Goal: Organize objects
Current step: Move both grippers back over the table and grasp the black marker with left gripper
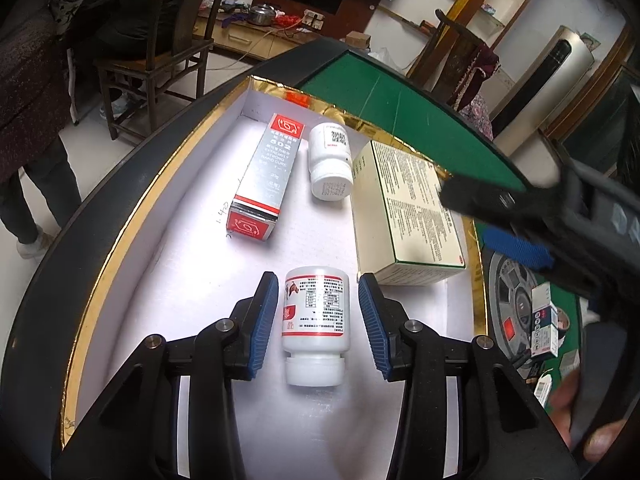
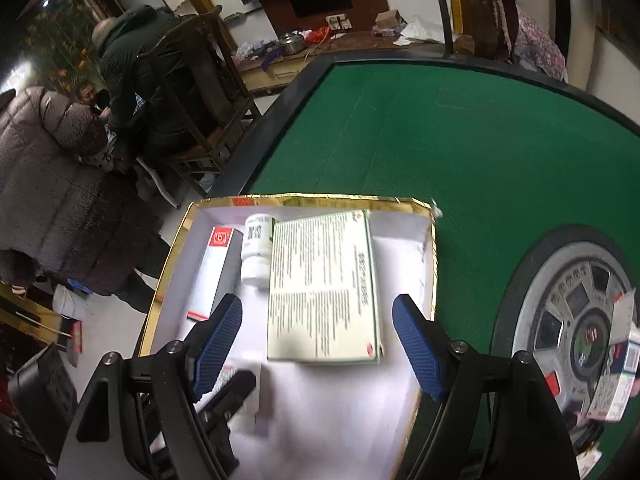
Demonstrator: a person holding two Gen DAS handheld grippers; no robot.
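Note:
A gold-rimmed white box (image 1: 132, 216) lies on the green table. In it lie a red and grey 502 glue carton (image 1: 266, 178), a small white bottle (image 1: 330, 162), a cream medicine box (image 1: 408, 212) and a white bottle with a red-edged label (image 1: 314, 320). My left gripper (image 1: 318, 320) is open, its blue pads on either side of that labelled bottle without touching it. My right gripper (image 2: 316, 344) is open and empty above the cream medicine box (image 2: 324, 288). The glue carton (image 2: 216, 268) and small bottle (image 2: 256, 248) lie beyond, inside the gold-rimmed box (image 2: 168, 264).
The green felt table (image 2: 440, 140) has a round silver hub (image 2: 572, 320) at the centre with small medicine cartons (image 2: 620, 360) on it. Chairs (image 1: 152, 52) and people (image 2: 52, 184) stand beyond the table's left edge. My right gripper's body (image 1: 540, 216) crosses the left wrist view.

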